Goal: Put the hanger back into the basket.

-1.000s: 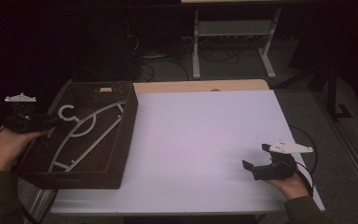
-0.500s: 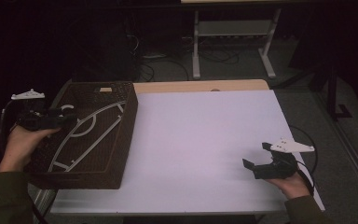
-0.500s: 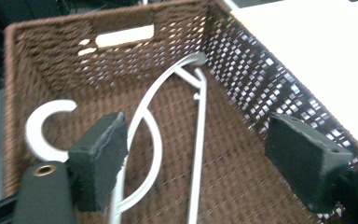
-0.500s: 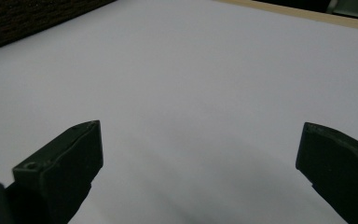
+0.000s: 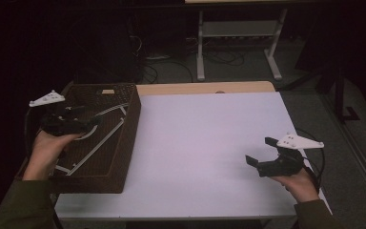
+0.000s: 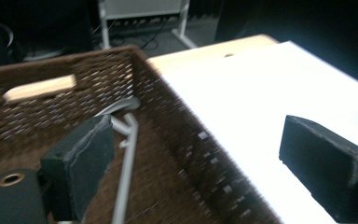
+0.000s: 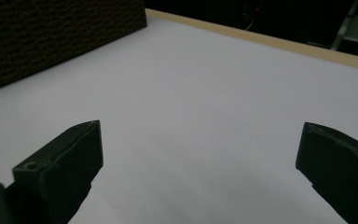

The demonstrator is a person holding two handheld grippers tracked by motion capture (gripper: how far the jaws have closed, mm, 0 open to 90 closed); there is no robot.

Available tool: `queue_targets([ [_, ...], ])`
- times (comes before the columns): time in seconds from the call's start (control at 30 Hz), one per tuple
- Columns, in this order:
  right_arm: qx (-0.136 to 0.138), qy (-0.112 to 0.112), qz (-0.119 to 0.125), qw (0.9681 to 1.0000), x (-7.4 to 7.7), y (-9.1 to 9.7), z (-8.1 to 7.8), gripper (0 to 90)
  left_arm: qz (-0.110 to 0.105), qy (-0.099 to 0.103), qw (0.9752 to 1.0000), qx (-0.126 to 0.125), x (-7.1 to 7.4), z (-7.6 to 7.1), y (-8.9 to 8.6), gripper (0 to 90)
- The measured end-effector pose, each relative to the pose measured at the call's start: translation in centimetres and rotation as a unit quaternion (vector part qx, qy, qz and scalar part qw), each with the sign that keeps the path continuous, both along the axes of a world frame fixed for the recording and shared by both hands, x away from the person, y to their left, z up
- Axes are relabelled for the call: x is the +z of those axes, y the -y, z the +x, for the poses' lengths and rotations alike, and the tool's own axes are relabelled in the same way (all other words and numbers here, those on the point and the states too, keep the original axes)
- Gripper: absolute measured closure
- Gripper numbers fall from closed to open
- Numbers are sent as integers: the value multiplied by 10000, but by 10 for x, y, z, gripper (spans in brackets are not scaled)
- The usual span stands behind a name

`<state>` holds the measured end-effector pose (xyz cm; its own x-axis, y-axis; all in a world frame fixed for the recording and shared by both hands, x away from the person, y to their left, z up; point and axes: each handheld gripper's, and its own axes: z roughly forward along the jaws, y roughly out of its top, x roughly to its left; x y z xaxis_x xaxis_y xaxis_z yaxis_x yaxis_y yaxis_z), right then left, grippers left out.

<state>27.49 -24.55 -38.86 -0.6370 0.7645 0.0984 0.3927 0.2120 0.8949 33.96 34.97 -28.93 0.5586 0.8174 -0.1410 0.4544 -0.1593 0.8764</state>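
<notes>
Hangers (image 5: pixel 93 138) of pale grey lie flat in the dark wicker basket (image 5: pixel 132 119) at the left end of the surface (image 5: pixel 205 143), likely stored there for taking out. Over them hovers the left gripper (image 5: pixel 89 123), whose fingers (image 6: pixel 81 165) have just been opening wide, nothing between them. Basket walls hem any lift. On the right, well apart, the right gripper (image 5: pixel 262 153) rests with fingers (image 7: pixel 60 175) spread and empty; white sheet offers free room.

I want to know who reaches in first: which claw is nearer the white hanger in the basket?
Left. The left claw hovers open right above the white hanger inside the wicker basket; the right claw sits far across the table, well away from it.
</notes>
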Motion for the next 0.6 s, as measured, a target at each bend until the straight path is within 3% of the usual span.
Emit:
queue_targets([
  [0.13,12,103,120,9999,9,-2,3,1,-161,170,9996,-160,-5,-5,19,26],
  [0.27,84,162,163,9997,18,-6,5,1,-336,343,9983,-324,-9,-11,34,20],
  [0.6,245,348,355,9985,40,-12,10,1,-749,809,9917,-664,-15,-28,65,0],
])
